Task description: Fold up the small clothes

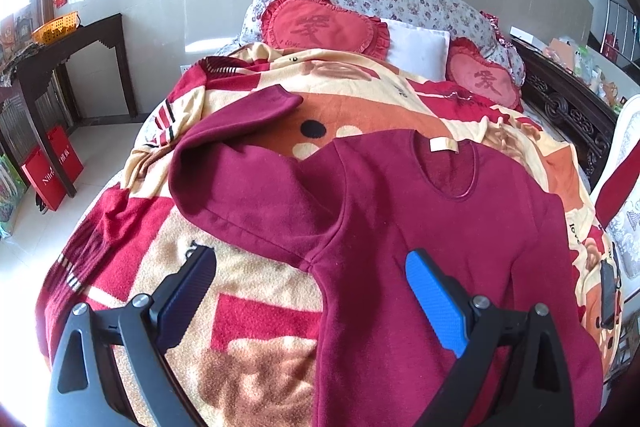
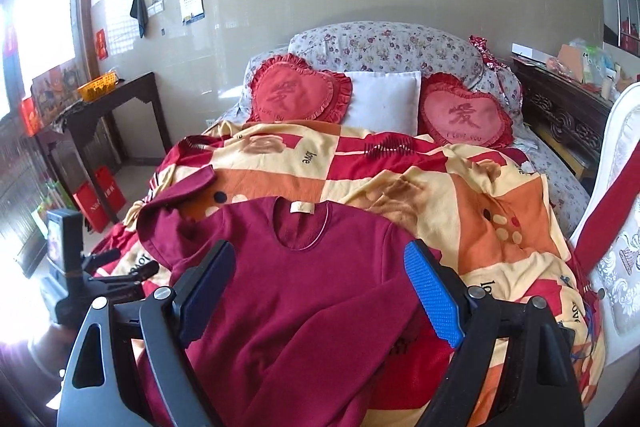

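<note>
Dark red long-sleeved fleece top (image 1: 420,227) is lying flat, neckline away, on the red-orange-cream patterned blanket (image 1: 256,291) covering the bed. Its left sleeve (image 1: 224,147) is bending back upward; right sleeve probably folded across, hard to tell. Left tongs (image 1: 310,263) and right tongs (image 2: 318,259) are hovering above it, both spread wide, gripping nothing.

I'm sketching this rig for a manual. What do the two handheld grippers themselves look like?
Both look alike. The left gripper and right gripper each have black triangular-cutout linkage arms with silver pivot bolts. Each carries two flat fingers with textured pads: one bright blue, one dark navy. No cables or sleeves show.
</note>
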{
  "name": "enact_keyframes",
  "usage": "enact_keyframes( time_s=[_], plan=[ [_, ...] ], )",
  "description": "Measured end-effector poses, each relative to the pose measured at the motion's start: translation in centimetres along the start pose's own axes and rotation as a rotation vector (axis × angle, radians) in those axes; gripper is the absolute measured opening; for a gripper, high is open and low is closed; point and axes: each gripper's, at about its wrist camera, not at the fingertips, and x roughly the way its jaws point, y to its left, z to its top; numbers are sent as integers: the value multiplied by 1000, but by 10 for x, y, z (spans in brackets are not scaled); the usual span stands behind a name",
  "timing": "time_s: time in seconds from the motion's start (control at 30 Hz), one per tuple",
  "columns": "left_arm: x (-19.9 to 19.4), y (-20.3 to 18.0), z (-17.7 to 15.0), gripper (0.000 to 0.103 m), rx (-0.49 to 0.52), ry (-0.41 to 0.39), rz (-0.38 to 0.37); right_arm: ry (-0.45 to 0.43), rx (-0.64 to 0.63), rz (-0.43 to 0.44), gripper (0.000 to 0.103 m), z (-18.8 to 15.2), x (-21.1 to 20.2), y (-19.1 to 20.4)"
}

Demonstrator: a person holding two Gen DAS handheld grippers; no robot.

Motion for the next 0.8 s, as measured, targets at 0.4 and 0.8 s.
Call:
enact_keyframes(
  time_s=[0.4,0.8],
  plan=[
    [-13,-15,2,98,69,-80,37,67,-25,109,70,28,-35,2],
    [-7,-16,4,98,60,-54,28,99,37,193,70,31,-3,27]
  ],
)
